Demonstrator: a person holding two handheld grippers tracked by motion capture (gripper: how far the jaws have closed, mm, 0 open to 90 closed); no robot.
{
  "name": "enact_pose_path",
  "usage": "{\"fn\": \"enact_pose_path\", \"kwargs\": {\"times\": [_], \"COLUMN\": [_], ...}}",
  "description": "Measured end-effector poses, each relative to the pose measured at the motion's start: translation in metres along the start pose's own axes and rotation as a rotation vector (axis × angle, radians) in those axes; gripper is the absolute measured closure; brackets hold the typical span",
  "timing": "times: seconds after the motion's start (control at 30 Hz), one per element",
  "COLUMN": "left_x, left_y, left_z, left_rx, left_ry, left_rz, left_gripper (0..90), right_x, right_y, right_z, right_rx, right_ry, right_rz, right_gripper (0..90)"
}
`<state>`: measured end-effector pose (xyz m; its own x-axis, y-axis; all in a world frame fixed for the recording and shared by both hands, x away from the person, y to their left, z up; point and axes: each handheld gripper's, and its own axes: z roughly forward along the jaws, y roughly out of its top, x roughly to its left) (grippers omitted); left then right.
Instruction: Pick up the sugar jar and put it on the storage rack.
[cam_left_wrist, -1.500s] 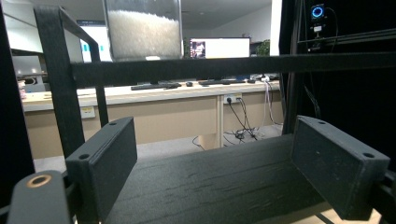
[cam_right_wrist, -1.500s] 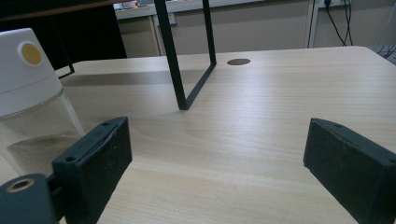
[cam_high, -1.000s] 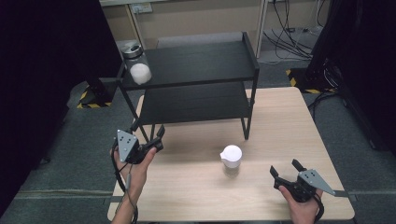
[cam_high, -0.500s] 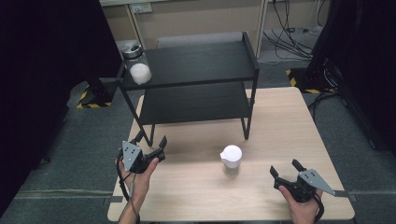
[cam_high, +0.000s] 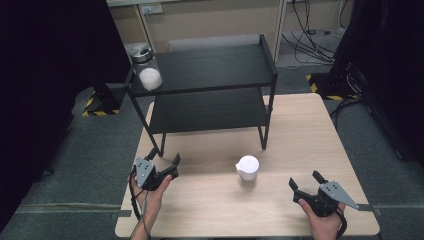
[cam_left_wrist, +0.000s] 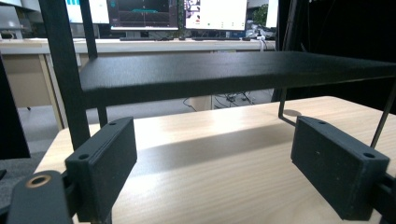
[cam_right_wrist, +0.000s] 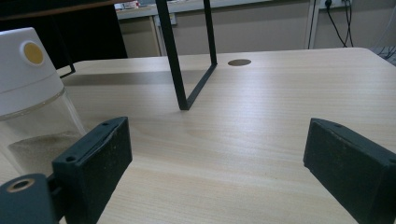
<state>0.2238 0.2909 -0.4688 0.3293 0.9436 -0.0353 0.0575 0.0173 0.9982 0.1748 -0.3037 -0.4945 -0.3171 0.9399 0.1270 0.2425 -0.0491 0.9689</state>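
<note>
Yellow dot (cam_right_wrist: 31, 52) on jar's white lid (cam_right_wrist: 23, 70)

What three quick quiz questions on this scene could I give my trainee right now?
1. True or false: the right gripper is shut on the white-lidded jar.
2. Which gripper is nearer the black shelf rack: A left, B right?
3. Fill in: the second white-lidded jar stands on the rack's ____ shelf.

Key: 1 false; both grippers, including the left gripper, are open and hold nothing. 2 A. 3 top, at its left front corner.
</note>
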Motion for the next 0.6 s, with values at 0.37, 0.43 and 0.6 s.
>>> {"fn": "enact_pose_path", "kwargs": {"times": [0.37, 0.43, 0.6], "left_x": [0.004, 0.004, 0.004], "left_y": [-0.023, -0.026, -0.03], "left_z": [-0.001, 0.0, 0.001], "left_rx": [0.015, 0.025, 0.047], "left_ry": [-0.019, -0.019, -0.018], "left_rz": [-0.006, -0.013, -0.019], "left_gripper": [13.8, 13.8, 13.8], "right_x": [0.0, 0.0, -0.001], "right_y": [0.0, 0.0, 0.0], "right_z": [0.0, 0.0, 0.0], "right_rx": [0.0, 0.0, 0.001], "right_ry": [0.002, 0.002, 0.004], "right_rz": [0.0, 0.0, -0.001], "right_gripper": [8.1, 8.1, 8.1]}}
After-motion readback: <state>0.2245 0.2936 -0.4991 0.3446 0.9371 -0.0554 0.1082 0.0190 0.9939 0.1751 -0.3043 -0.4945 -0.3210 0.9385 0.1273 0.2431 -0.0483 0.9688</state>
